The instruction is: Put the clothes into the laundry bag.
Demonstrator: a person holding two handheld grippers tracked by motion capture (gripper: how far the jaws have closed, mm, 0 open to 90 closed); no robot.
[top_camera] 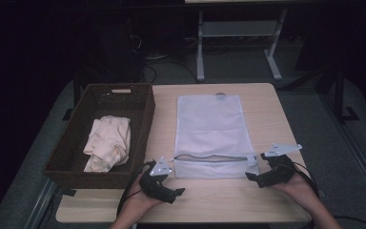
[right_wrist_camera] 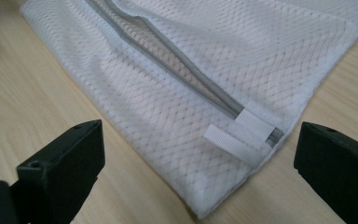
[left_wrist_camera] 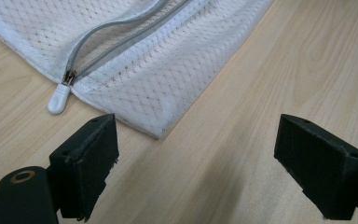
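One white mesh laundry bag (top_camera: 212, 133) lies flat at the centre of the high view on the wooden table (top_camera: 267, 200), its grey zipper (top_camera: 214, 158) running across near the lower edge and already parted into a slack opening. In the left gripper view the white zipper pull (left_wrist_camera: 58, 99) sits at the bag's corner in the upper left, just off the fabric on the bare wood; in the right gripper view the zipper's closed end, with a small white tab (right_wrist_camera: 230, 143), lies right of centre. Both tools flank the bag's near corners: the left gripper (top_camera: 164, 183) at lower centre-left and the right gripper (top_camera: 262, 177) at lower right, each with jaws spread wide and holding nothing, just short of the mesh. This looks like the step of taking hold of the open bag's mouth so it can be filled. The likely next move calls for each gripper to close on one lip of the opening alone, not both layers, and lift it apart. Left of the bag, a dark wicker basket (top_camera: 143, 119) holds a crumpled cream garment (top_camera: 108, 143), probably what goes in.
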